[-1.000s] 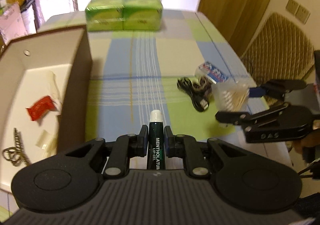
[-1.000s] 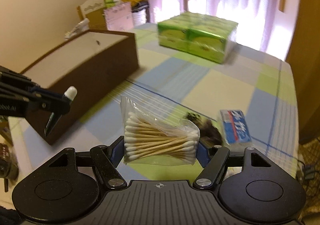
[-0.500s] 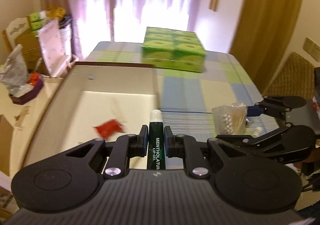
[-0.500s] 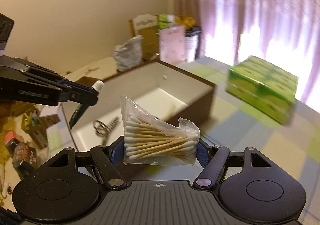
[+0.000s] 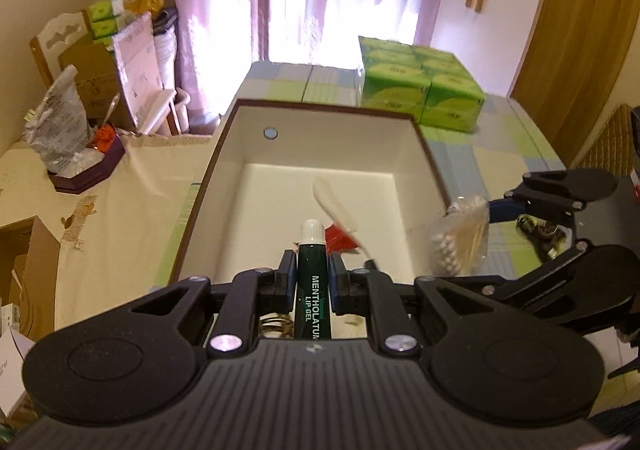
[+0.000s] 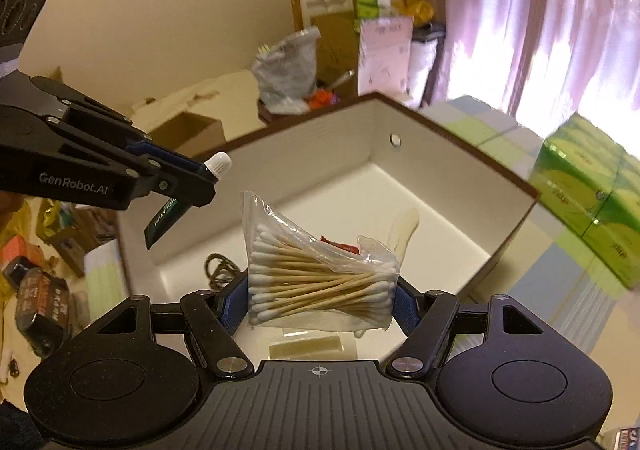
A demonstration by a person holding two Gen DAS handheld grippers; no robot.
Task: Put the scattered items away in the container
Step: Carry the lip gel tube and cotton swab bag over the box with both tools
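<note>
We read "MENTHOLATUM LIP GEL" in white down the dark green lip gel tube [image 5: 313, 292]. "GenRobot.AI" stands in pale letters on the side of the left gripper [image 6: 200, 186]. The other print is too blurred for us to read.

The left hand-held gripper [image 5: 312, 282] hides a metal piece [image 5: 276, 324] (its kind unclear).

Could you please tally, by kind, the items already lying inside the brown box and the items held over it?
Inside the white-lined brown cardboard box:
Red sachet: 1
Cream plastic spoon: 1
Metal key ring: 1
Pale flat packet: 1

Held:
Dark green lip gel tube: 1
Clear bag of cotton swabs: 1

Total: 6
</note>
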